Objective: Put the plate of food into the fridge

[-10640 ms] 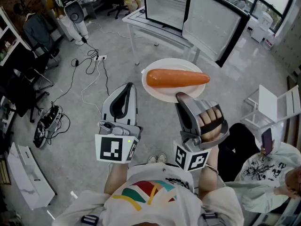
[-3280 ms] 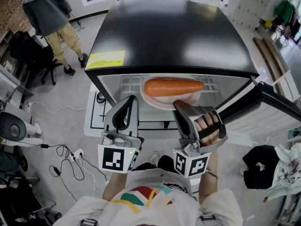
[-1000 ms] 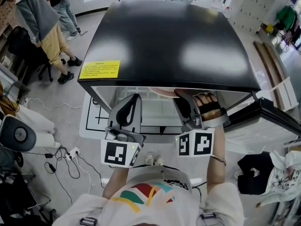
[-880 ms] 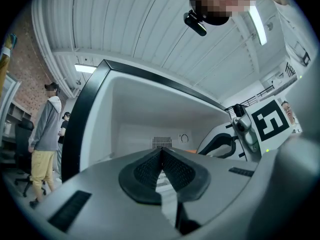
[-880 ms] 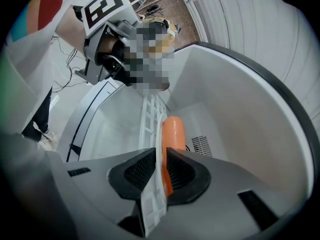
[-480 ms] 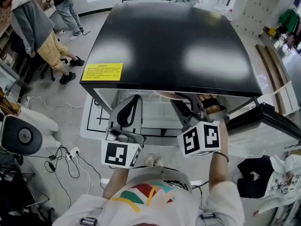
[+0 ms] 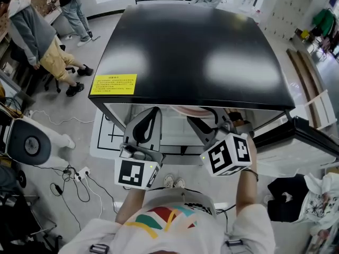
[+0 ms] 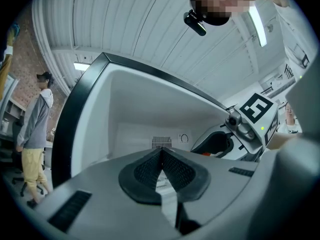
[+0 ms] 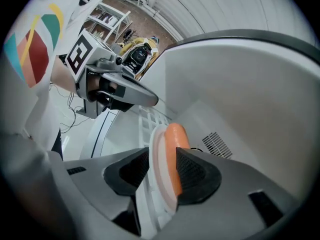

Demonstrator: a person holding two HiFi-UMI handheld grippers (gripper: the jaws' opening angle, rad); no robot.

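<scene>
A white plate (image 9: 159, 170) carrying a long orange piece of food (image 9: 174, 145) stands inside the open fridge on its wire shelf (image 9: 144, 128). My right gripper (image 9: 162, 176) reaches into the fridge. Its jaws have just been opening, and the plate's rim still lies between them with a gap at the left pad. In the head view only a sliver of the plate (image 7: 190, 110) shows under the black fridge top (image 7: 196, 46), in front of the right gripper (image 7: 197, 123). The left gripper (image 7: 150, 115) hovers shut and empty at the fridge's mouth, its pads (image 8: 161, 166) meeting.
The fridge door (image 7: 302, 142) hangs open at the right. Two people (image 7: 37, 41) stand at the upper left. Cables (image 7: 69, 179) and a round white device (image 7: 29, 142) lie on the floor at the left. The fridge's back wall has a vent (image 8: 161, 142).
The right gripper has rolled, so its marker cube now faces up at a tilt. The plate has stayed under the fridge's top edge. The left gripper has not moved.
</scene>
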